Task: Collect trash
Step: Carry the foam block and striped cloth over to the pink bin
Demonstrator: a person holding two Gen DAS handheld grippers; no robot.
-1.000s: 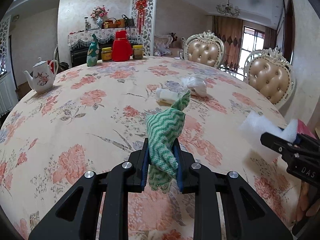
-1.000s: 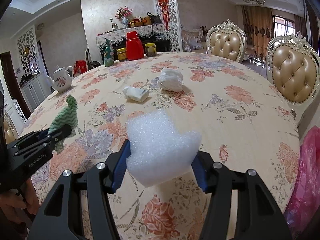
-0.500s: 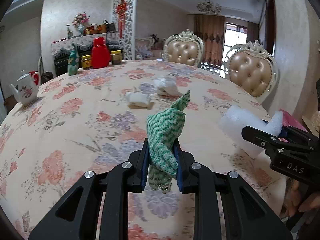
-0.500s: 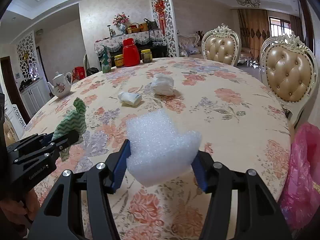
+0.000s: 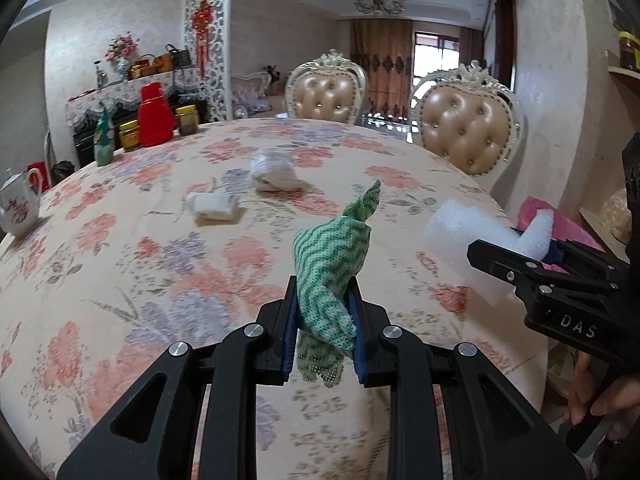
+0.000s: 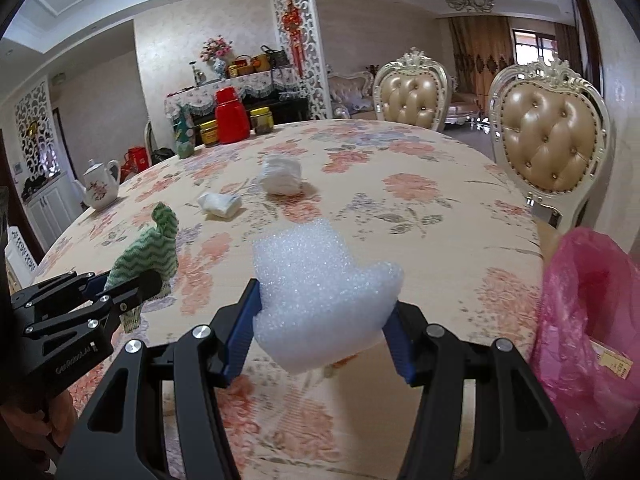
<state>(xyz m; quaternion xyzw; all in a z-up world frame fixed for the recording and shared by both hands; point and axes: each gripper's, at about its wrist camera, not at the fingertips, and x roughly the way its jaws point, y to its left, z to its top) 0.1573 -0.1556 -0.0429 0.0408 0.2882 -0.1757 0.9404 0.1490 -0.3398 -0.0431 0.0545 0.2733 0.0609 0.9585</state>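
My left gripper [image 5: 322, 334] is shut on a green-and-white zigzag cloth [image 5: 332, 264], held above the floral table; it also shows in the right wrist view [image 6: 148, 256]. My right gripper [image 6: 323, 334] is shut on a piece of white foam [image 6: 320, 292], also seen at the right of the left wrist view [image 5: 464, 246]. A pink plastic bag [image 6: 588, 328] hangs open beside the table's right edge. Two crumpled white tissues lie on the table: a small one [image 5: 212, 205] and a larger one [image 5: 274, 170].
A round table with a floral cloth [image 5: 120, 240] fills both views. A teapot [image 6: 100, 190] stands at its left edge; a red thermos [image 6: 230, 118], jars and a green bottle [image 6: 185, 138] stand at the back. Two padded chairs [image 6: 552, 148] stand at the right.
Both grippers have moved right toward the table's right edge with their loads. The pink bag has come closer and larger in the right wrist view.
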